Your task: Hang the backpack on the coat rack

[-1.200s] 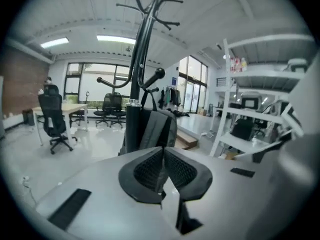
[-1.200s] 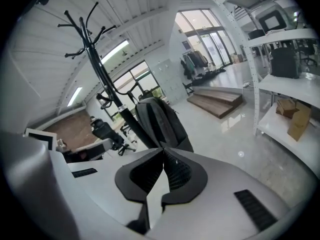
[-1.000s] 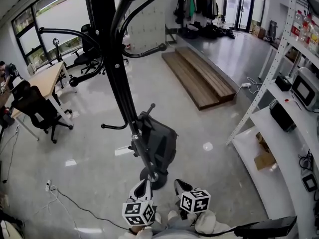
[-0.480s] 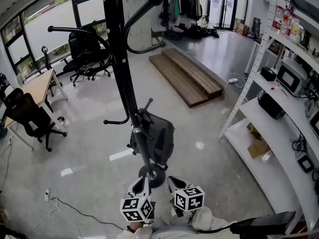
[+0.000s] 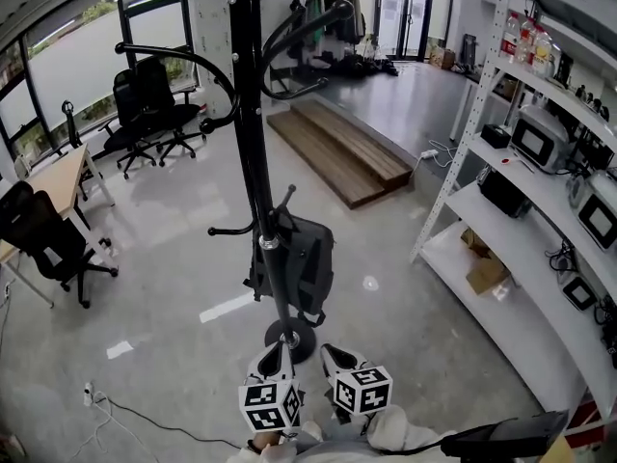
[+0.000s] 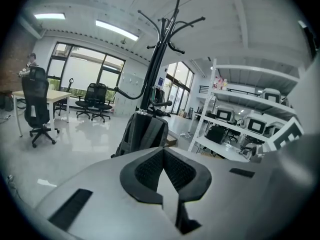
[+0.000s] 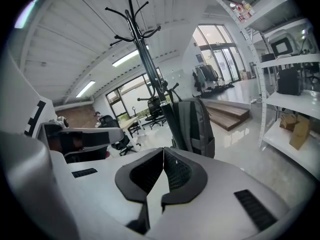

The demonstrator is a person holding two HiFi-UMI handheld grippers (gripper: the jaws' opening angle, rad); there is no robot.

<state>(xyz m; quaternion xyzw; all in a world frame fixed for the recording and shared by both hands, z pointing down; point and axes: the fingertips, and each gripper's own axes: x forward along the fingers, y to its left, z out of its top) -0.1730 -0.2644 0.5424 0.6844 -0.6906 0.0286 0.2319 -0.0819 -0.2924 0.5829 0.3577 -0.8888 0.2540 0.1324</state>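
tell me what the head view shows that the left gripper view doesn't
Only the head view: the coat rack down to its round base on the floor, and the marker cube on the left gripper.
Only the left gripper view: the ceiling lights, the rack's top hooks, and that gripper's fingers pressed together with nothing between them.
Both: the backpack on the coat rack, the office chairs by the windows and the shelves.
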